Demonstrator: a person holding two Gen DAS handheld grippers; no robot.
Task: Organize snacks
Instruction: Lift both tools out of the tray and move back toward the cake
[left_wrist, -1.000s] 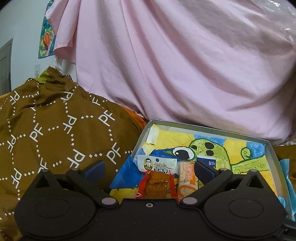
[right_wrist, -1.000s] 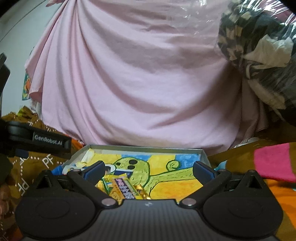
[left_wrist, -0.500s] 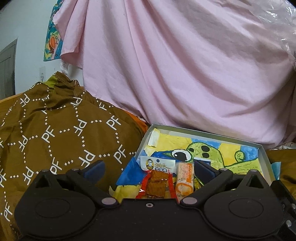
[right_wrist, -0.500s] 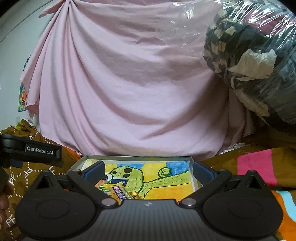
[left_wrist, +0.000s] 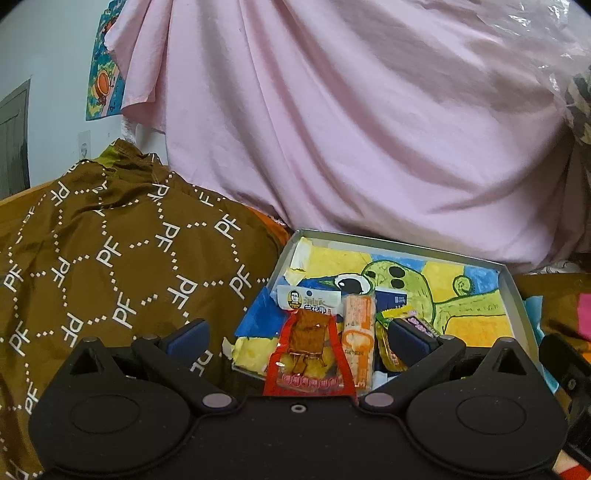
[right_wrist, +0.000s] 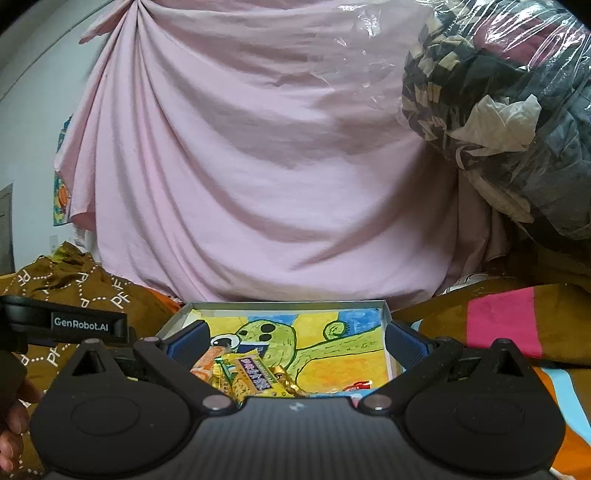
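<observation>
Both views pulled back over 1 s. Left gripper (left_wrist: 297, 334) and right gripper (right_wrist: 295, 341): jaws spread, empty. Snack packets (left_wrist: 310, 343) in painted tray (left_wrist: 406, 245); sorting looks near done.

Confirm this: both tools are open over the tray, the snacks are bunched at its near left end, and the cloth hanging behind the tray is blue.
One detail is wrong: the hanging cloth is pink, not blue, as the right wrist view shows. The rest stands: the left tool and right tool are open over the tray, with the snacks bunched at its near left end.
</observation>
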